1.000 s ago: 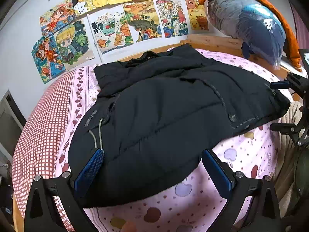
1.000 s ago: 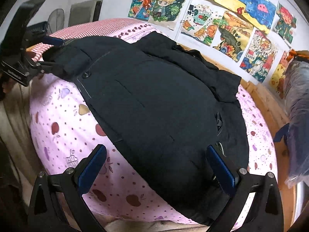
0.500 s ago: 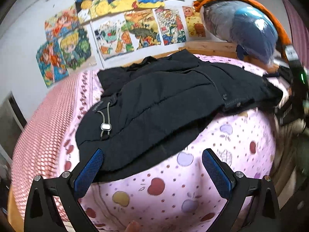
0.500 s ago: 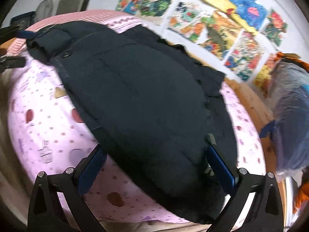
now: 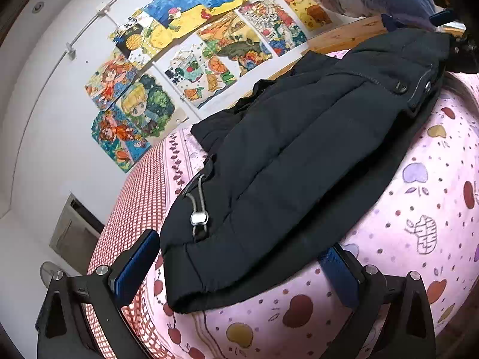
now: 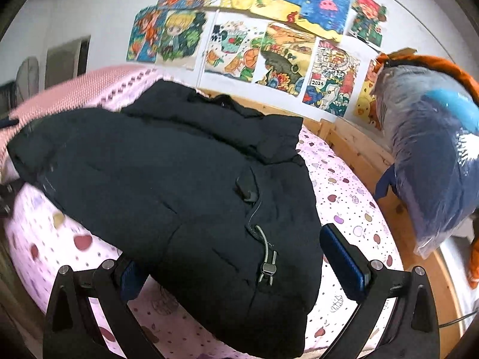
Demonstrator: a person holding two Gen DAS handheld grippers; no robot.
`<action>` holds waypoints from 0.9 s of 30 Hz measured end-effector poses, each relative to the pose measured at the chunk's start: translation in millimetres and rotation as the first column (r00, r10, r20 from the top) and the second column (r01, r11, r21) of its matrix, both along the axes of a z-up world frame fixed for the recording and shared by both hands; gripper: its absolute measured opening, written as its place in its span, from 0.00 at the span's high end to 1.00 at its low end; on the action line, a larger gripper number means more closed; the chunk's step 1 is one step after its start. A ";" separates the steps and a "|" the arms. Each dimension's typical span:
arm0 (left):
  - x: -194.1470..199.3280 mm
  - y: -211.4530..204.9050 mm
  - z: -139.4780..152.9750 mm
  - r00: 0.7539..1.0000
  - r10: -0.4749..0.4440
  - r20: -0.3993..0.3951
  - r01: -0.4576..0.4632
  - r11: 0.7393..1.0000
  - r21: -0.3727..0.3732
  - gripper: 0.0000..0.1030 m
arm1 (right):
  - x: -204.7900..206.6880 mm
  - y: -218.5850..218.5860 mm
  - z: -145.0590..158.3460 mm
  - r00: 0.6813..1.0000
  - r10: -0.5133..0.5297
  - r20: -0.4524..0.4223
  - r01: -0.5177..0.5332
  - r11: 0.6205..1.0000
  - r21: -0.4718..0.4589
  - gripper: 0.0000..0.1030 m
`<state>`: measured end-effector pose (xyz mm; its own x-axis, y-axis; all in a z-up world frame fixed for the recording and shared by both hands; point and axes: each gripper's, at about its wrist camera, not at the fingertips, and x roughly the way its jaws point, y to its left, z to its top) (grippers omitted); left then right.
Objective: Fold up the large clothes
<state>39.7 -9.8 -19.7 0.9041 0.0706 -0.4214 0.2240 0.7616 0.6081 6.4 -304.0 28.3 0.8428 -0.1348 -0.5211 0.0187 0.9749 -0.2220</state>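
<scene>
We hold the left hand-held gripper (image 5: 239,264) wide open around the near hem of the black jacket (image 5: 299,155), which lies spread across the pink bed (image 5: 419,209) from 7 to 1 o'clock, and the right hand-held gripper (image 6: 230,258) equally wide astride its other end, seemingly poised to pinch both ends for a fold.

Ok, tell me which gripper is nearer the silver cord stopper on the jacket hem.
Left. The left gripper straddles the hem just below the silver cord stopper. The right gripper is at the jacket's opposite end, by a dark buckle.
</scene>
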 end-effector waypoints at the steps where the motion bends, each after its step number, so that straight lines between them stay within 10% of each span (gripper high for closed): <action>1: 0.1 1.7 1.1 1.000 0.008 0.003 -0.008 1.000 -0.006 0.00 | -0.8 -2.2 0.9 1.000 0.004 0.002 -0.004 1.000 0.011 0.02; 5: 3.4 9.5 10.1 0.998 0.044 0.044 -0.042 0.999 -0.031 0.01 | -2.2 -8.3 -6.7 0.999 0.053 0.004 -0.053 0.998 0.022 0.02; 18: 17.9 13.4 42.4 0.996 0.000 0.084 0.010 0.993 -0.119 0.58 | -21.1 23.7 -54.0 0.995 0.081 -0.057 -0.091 0.972 -0.218 0.02; 27: 5.1 1.4 43.3 0.985 -0.033 0.169 0.055 0.990 -0.127 0.88 | -31.0 28.2 -16.8 0.983 0.093 0.159 -0.075 0.990 -0.115 0.80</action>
<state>44.8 -8.3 23.6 0.9633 -0.0168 -0.2681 0.1635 0.8283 0.5359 -24.6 -275.8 11.5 0.9262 -0.1076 -0.3613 -0.0178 0.9449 -0.3269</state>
